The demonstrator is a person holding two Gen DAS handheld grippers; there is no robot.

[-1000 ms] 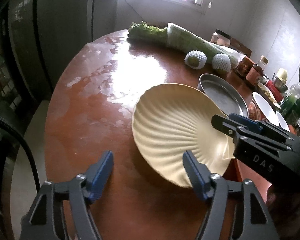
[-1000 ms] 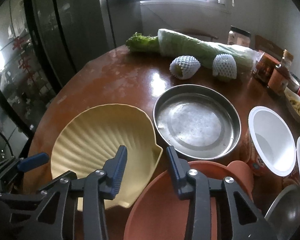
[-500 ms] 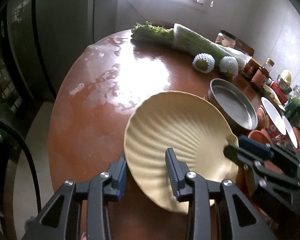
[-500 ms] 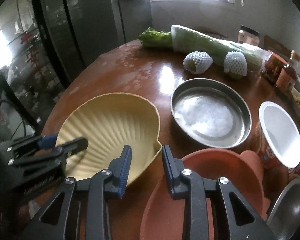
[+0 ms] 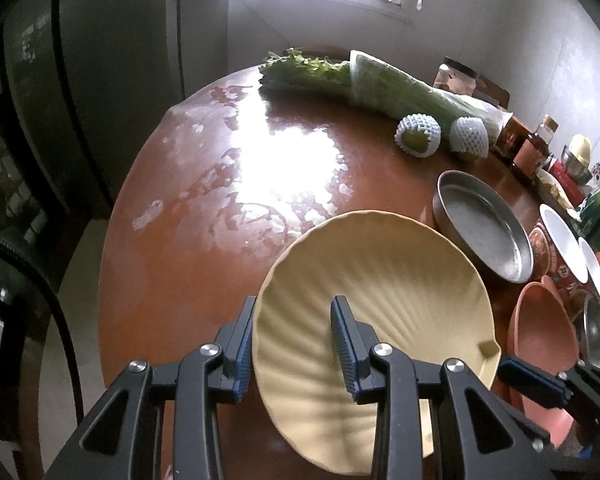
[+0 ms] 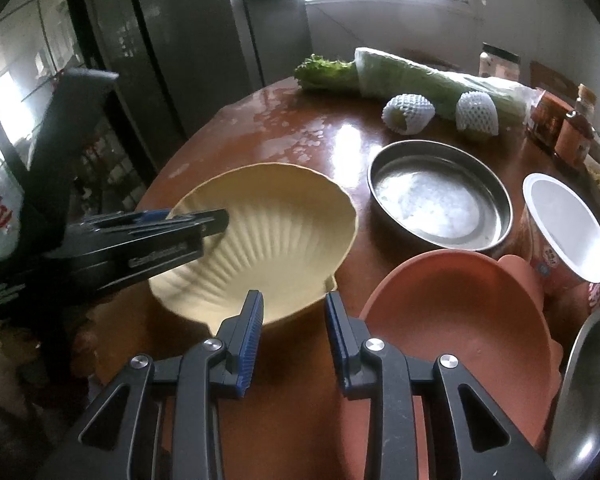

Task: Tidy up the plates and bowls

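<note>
Cream-yellow, the shell-shaped plate (image 5: 380,296) sits tilted above the brown surface (image 5: 204,240), its rim pinched by the left tongs (image 5: 294,344). The right tongs (image 6: 294,324) stand part open, holding nothing, just beside its hinge end. Next, likely: carry it over the terracotta shell plate (image 6: 460,312) and nest it level.

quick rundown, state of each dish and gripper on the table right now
shell plate: tilted, rim clamped by left gripper, empty
left gripper: shut on shell plate's rim
right gripper: open, holding nothing, at the plate's near edge
steel pan: upright on table, empty
pink plate: on table, empty
white cup: leaning, empty
</note>
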